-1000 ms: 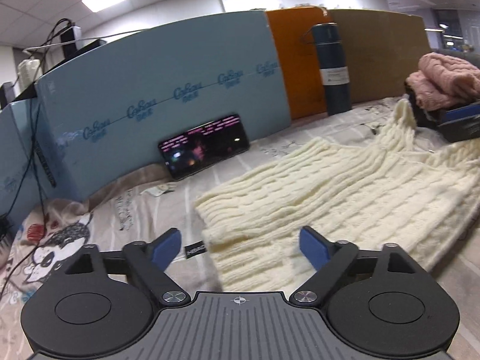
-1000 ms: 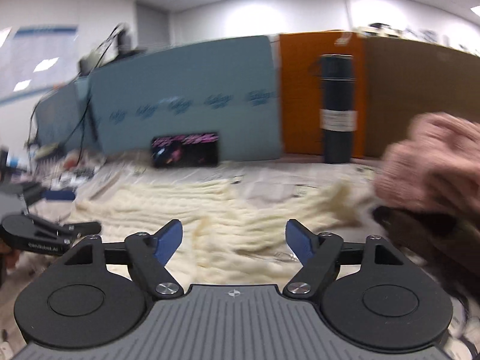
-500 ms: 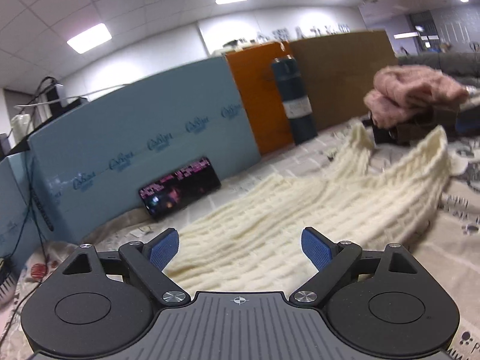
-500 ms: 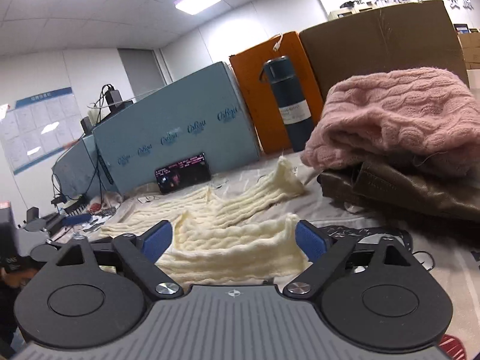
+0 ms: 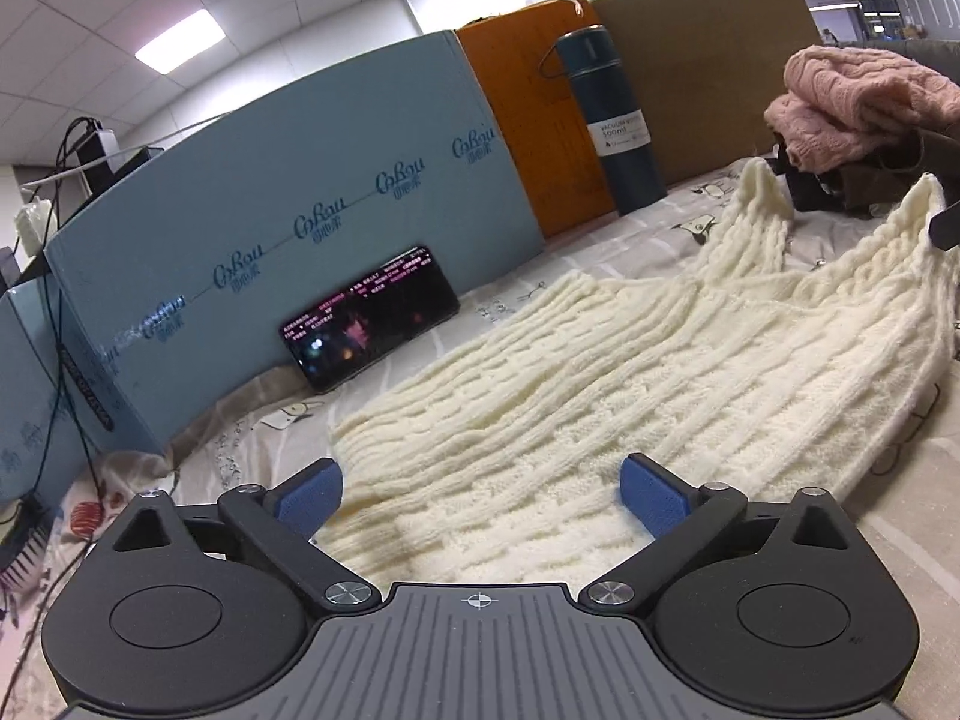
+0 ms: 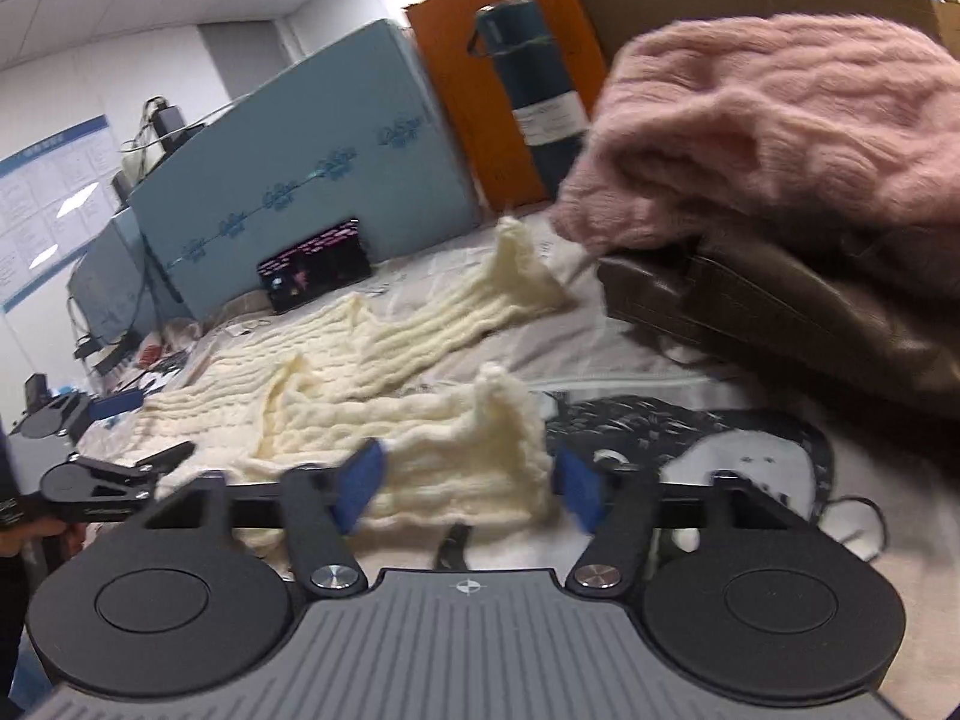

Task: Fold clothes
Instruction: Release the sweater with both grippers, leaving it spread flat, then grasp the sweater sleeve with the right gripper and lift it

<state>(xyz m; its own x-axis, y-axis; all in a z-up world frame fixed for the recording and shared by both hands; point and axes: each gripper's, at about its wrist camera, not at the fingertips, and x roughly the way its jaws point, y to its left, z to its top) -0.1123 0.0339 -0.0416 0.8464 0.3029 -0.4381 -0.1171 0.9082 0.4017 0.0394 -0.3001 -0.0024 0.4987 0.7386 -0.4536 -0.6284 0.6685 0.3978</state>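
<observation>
A cream cable-knit sweater (image 5: 630, 372) lies spread on the printed bedsheet (image 5: 600, 252). My left gripper (image 5: 480, 495) hovers over the sweater's near hem, its jaws wide and still opening; the knit lies below them and the pads do not grip it. At the sweater's other end, my right gripper (image 6: 468, 483) has a raised corner of the cream sweater (image 6: 474, 450) between its blue pads (image 6: 360, 480). Its jaws are closing, and I see no firm pinch on the knit. The left gripper (image 6: 144, 429) also shows at the left edge of the right wrist view.
A folded pink sweater (image 6: 780, 120) rests on a dark brown garment (image 6: 810, 312) at the right. A dark blue flask (image 5: 618, 126), a lit phone (image 5: 372, 318), blue foam boards (image 5: 270, 192), an orange board and cardboard line the back. Cables hang at the left.
The right gripper swung toward the sweater's right corner and dropped low; its jaws widened, then narrowed around the raised knit. The left gripper shifted along the hem and spread a little wider.
</observation>
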